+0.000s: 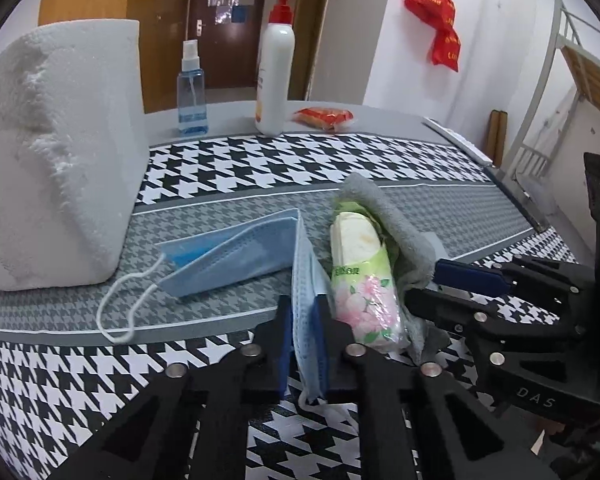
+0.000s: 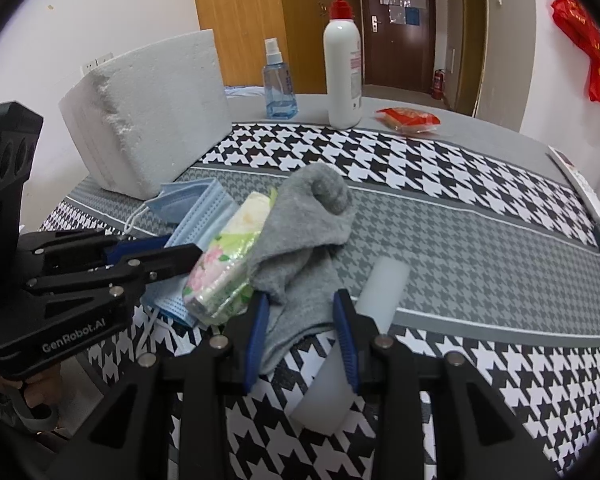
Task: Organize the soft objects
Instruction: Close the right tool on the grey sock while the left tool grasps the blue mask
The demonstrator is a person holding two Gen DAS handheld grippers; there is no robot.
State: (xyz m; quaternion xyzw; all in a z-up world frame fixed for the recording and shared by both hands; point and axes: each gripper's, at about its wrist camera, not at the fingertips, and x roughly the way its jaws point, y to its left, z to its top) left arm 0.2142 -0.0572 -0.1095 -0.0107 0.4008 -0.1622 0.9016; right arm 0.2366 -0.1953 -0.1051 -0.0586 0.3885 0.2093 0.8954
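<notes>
A blue face mask (image 1: 236,256) lies on the houndstooth tablecloth (image 1: 260,160). My left gripper (image 1: 302,320) is shut on its near end; it also shows at the left of the right wrist view (image 2: 180,250). A floral tissue pack (image 1: 364,280) leans between the mask and a grey sock (image 1: 396,224). In the right wrist view the sock (image 2: 300,232) lies between the fingers of my right gripper (image 2: 302,320), which is open around its near end. A white foam piece (image 2: 380,292) lies beside the right finger. The mask (image 2: 204,216) and tissue pack (image 2: 224,264) lie to the left.
A big white foam block (image 1: 60,184) stands at the left. A blue spray bottle (image 1: 192,92), a white pump bottle (image 1: 274,76) and a red snack packet (image 1: 324,117) stand at the back. The table's right edge (image 1: 512,192) is near a metal bunk bed.
</notes>
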